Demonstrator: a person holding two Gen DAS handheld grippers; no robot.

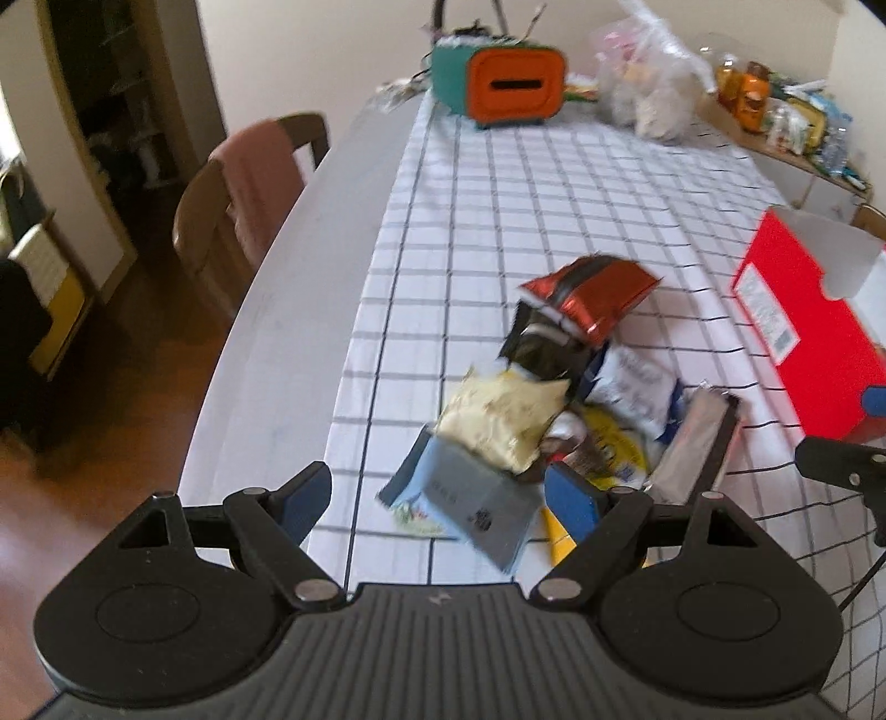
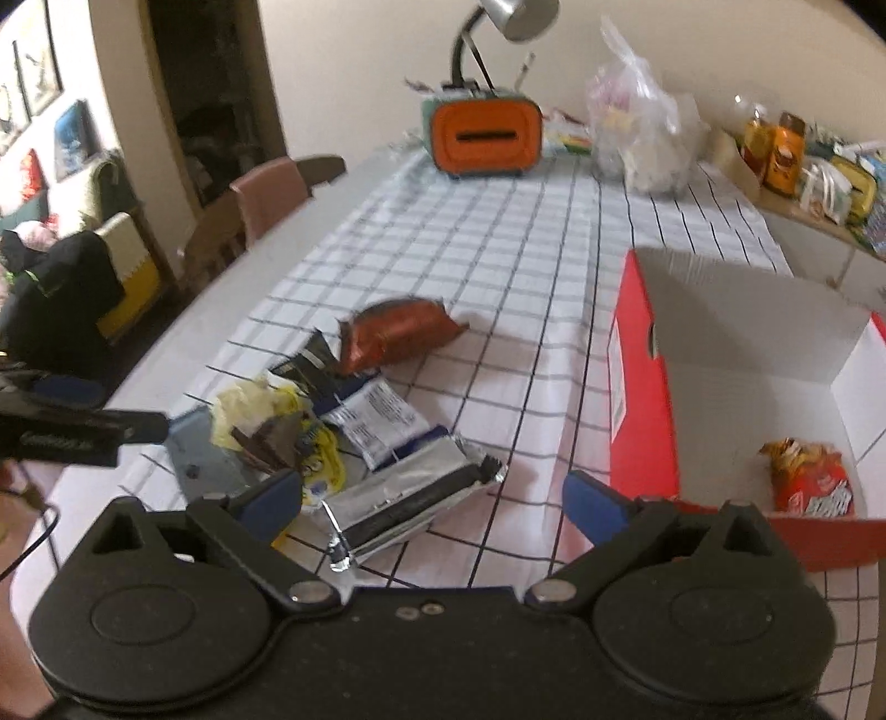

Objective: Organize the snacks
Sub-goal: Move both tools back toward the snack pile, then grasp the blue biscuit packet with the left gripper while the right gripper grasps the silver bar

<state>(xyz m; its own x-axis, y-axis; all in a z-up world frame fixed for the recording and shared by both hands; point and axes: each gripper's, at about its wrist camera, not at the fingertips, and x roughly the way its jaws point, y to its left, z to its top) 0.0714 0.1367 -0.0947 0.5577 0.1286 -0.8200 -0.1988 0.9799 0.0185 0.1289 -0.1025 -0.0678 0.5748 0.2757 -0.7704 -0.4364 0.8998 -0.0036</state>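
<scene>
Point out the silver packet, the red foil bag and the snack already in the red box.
silver packet (image 2: 412, 507), right wrist view, middle of its foil face
red foil bag (image 2: 396, 332), right wrist view, centre of the bag
orange snack bag (image 2: 808, 479), right wrist view, its printed front, inside the red box (image 2: 642, 399)

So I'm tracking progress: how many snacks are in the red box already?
1. An orange packet lies on the floor of the red box, in its near corner. The near wall may hide more.

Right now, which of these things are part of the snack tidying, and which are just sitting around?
Part of it: snack pile, red packet, red box, orange packet already inside.

Just sitting: orange-fronted box, lamp, plastic bag, chair.
</scene>
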